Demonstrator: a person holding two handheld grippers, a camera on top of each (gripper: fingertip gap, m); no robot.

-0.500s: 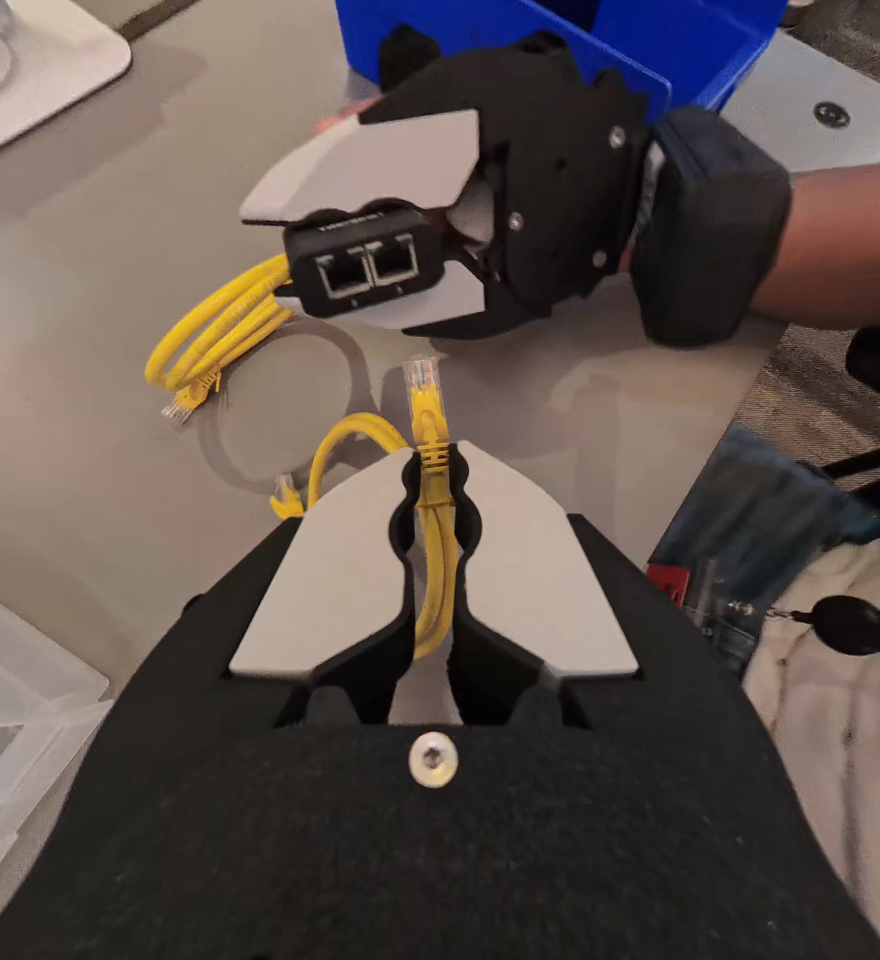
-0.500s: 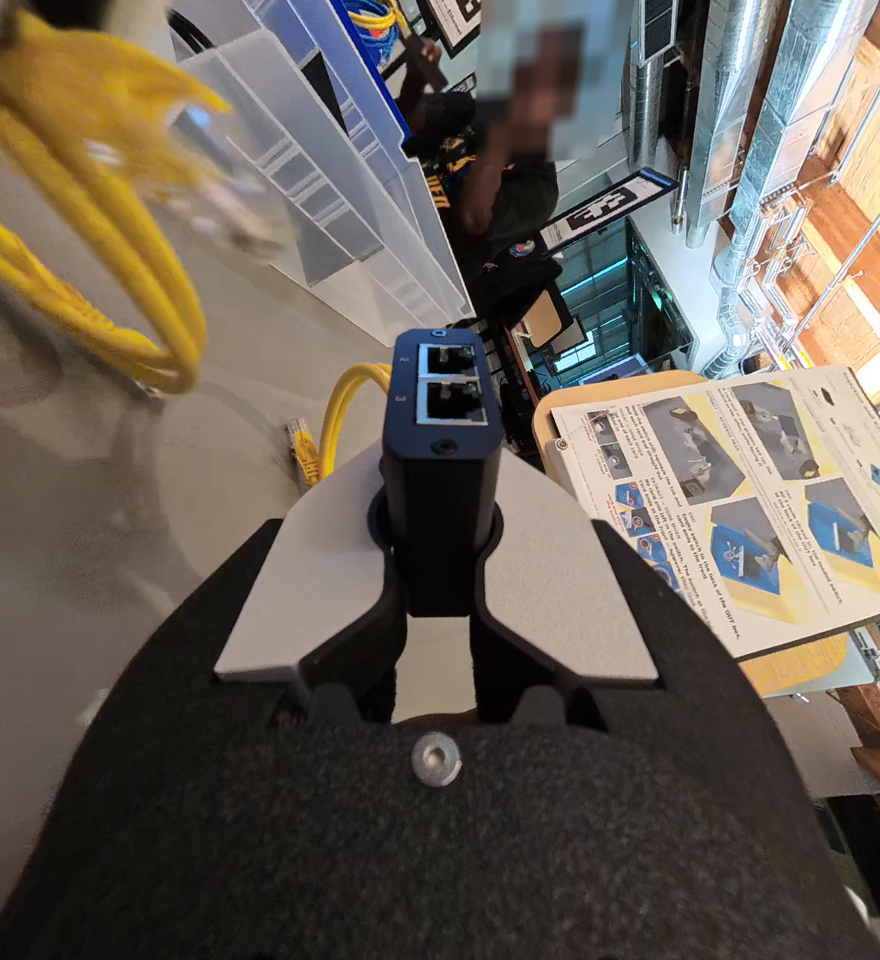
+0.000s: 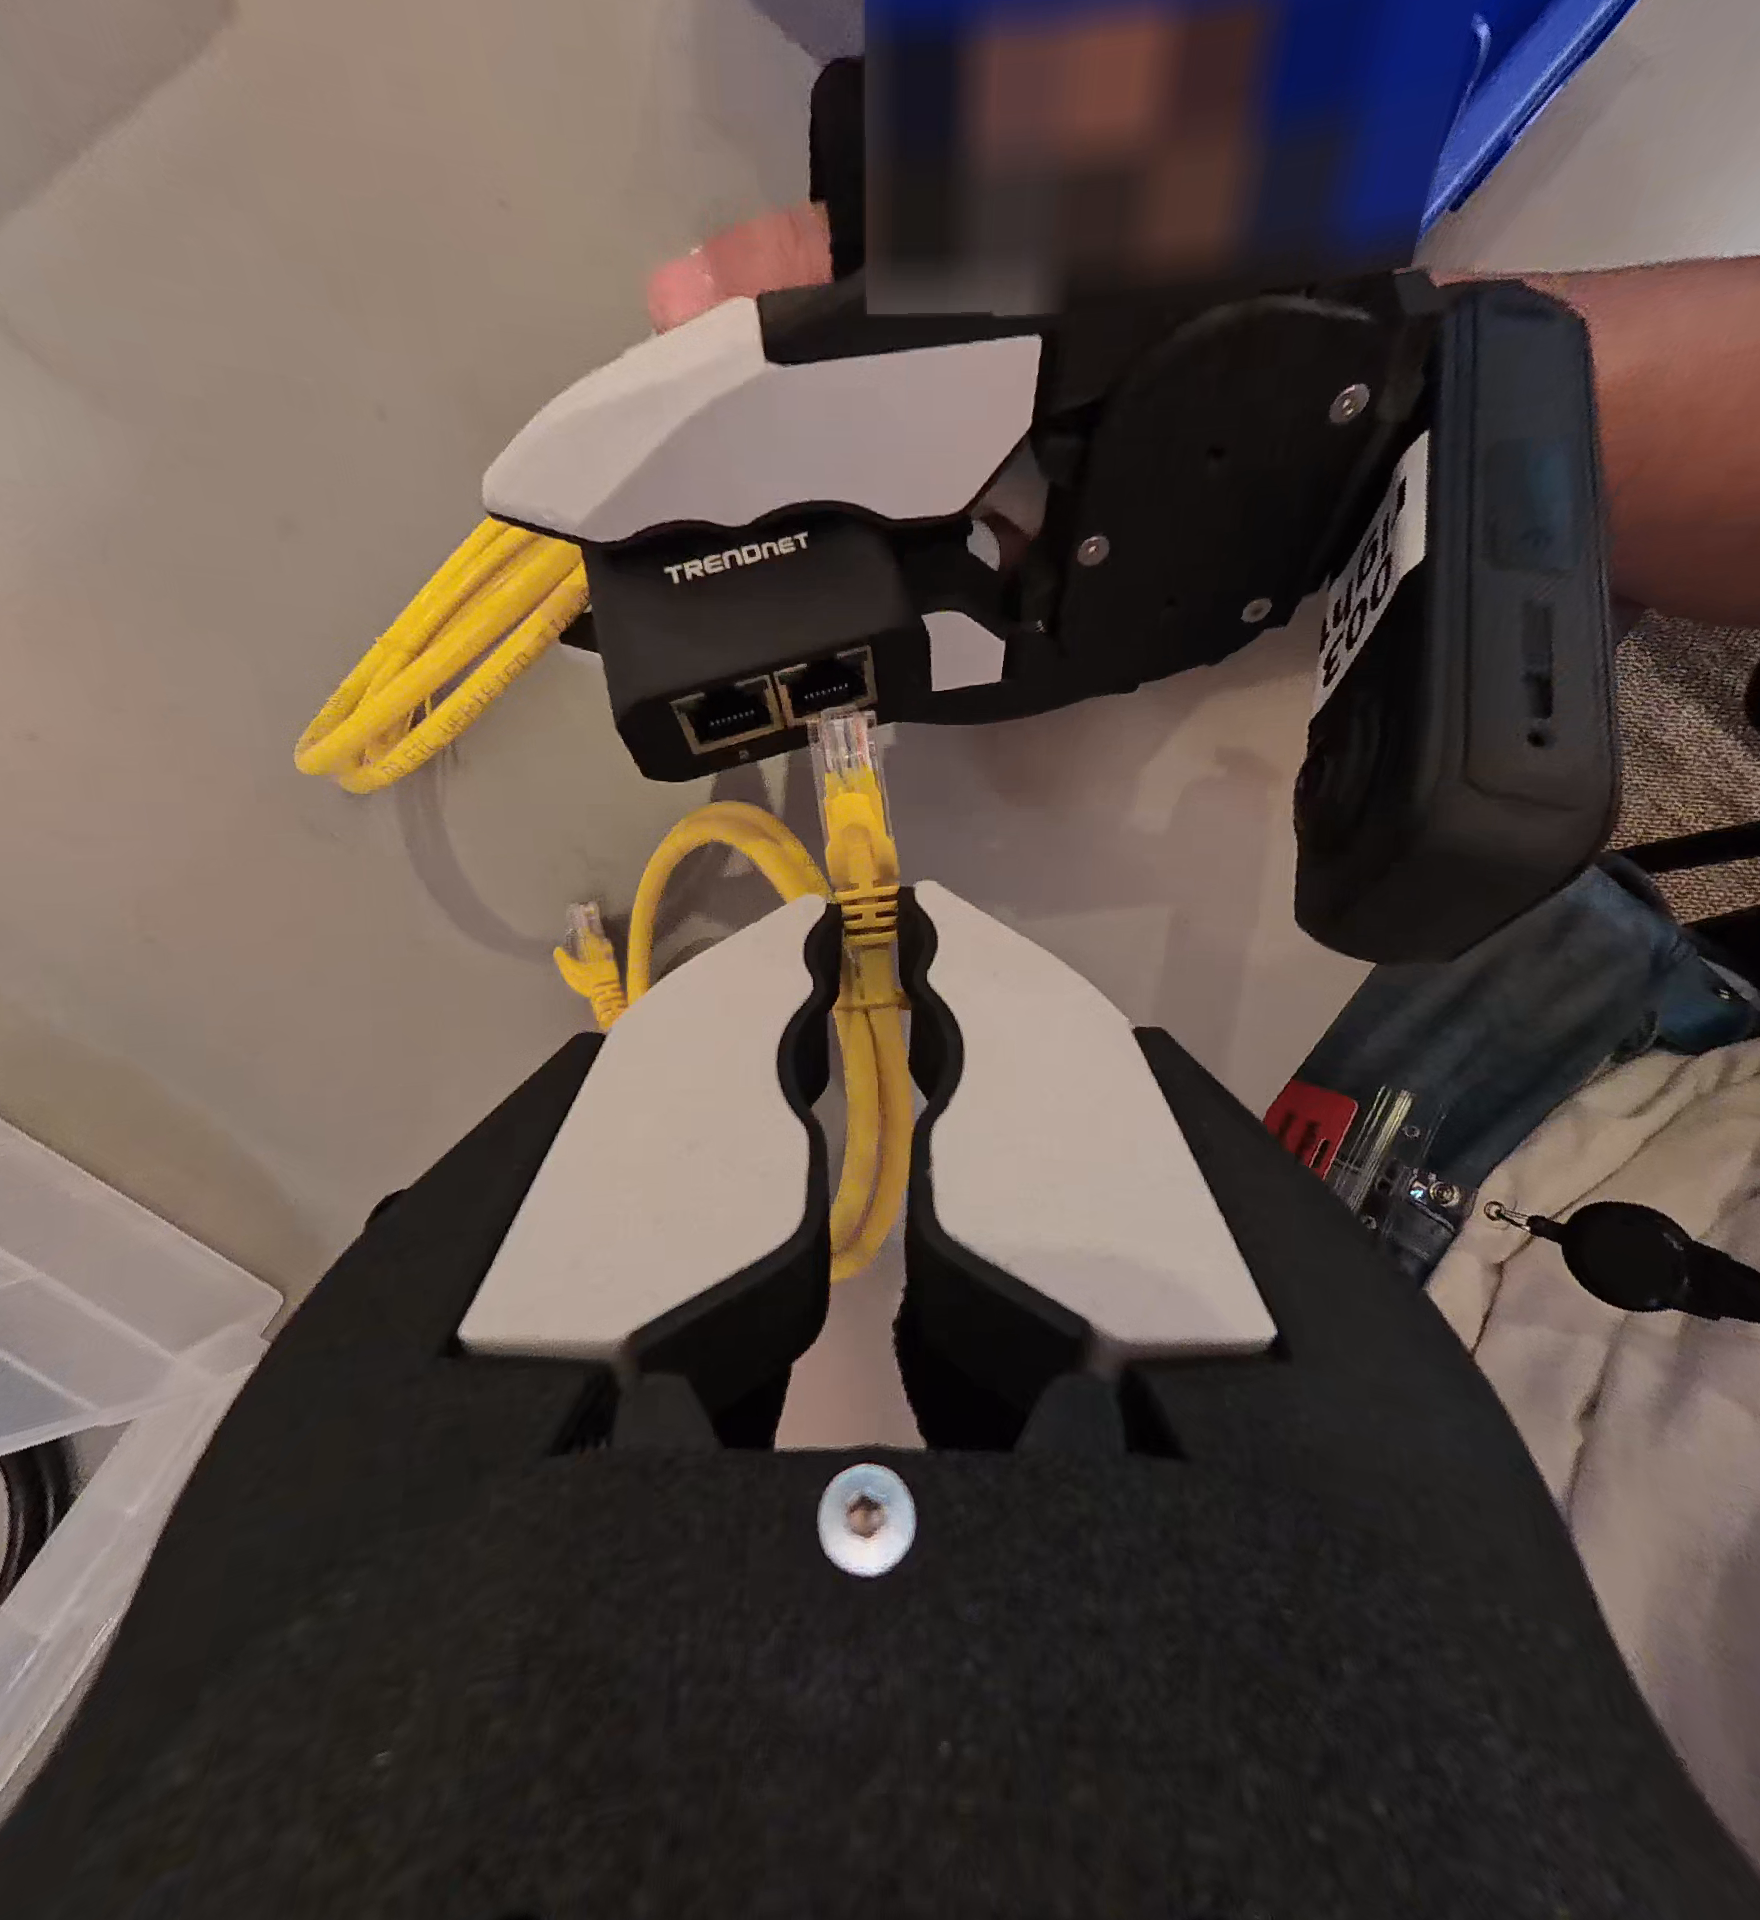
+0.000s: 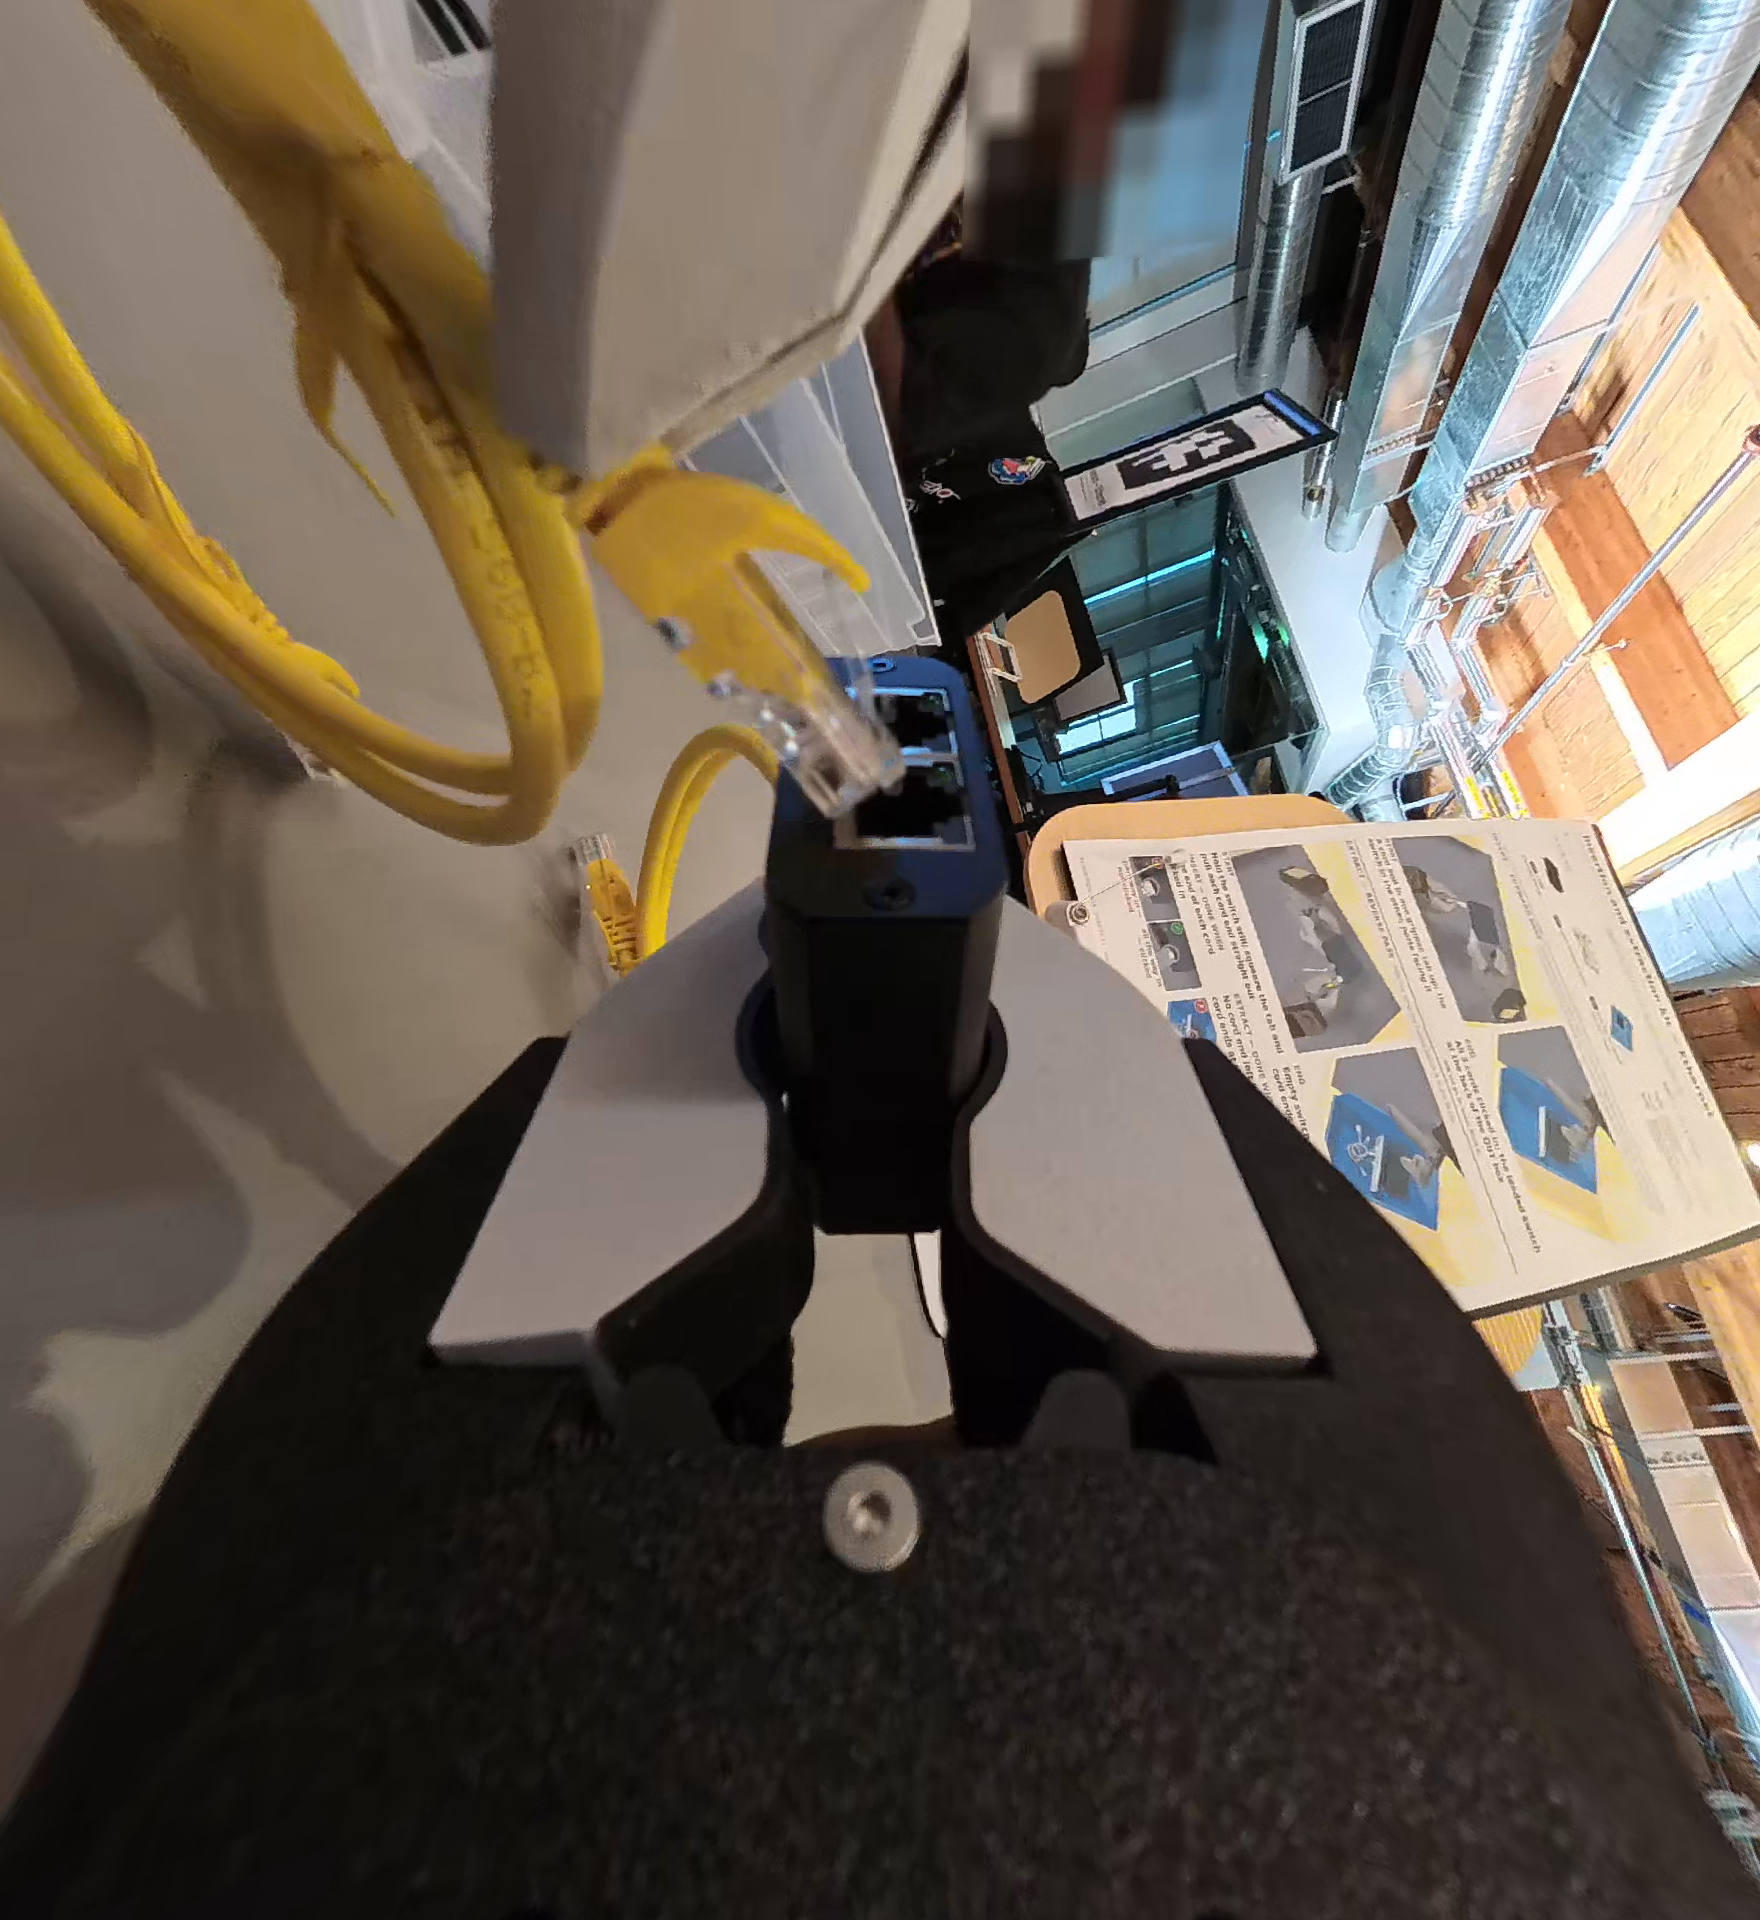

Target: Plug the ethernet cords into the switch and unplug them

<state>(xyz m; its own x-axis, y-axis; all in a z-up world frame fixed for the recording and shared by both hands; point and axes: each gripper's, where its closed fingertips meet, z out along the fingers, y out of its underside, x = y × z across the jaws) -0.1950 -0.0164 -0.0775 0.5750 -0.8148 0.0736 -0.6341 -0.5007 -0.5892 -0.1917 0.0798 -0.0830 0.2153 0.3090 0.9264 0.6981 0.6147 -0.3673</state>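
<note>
My left gripper (image 3: 868, 925) is shut on a yellow ethernet cord (image 3: 860, 862) just behind its clear plug (image 3: 843, 740). The plug tip sits right at the mouth of the right-hand port of the black switch (image 3: 751, 634), not seated in it. My right gripper (image 4: 881, 1029) is shut on the black switch (image 4: 871, 935) and holds it off the table with its two ports facing my left gripper. In the right wrist view the clear plug (image 4: 834, 753) touches the edge of the nearer port. The right gripper also shows in the left wrist view (image 3: 782, 436).
A second coiled yellow cord (image 3: 419, 675) lies on the grey table (image 3: 180, 520) behind the switch. The held cord's loose end plug (image 3: 585, 951) lies on the table. A clear plastic bin (image 3: 45, 1351) stands at the left, a blue bin (image 3: 1541, 94) at the back. An instruction sheet (image 4: 1427, 1039) stands at the right. Some 9 cm of space lies between my two pairs of fingers.
The plug and the switch have come together: the plug was well short of the ports, now its tip is at the right-hand port. Both grasps are unchanged.
</note>
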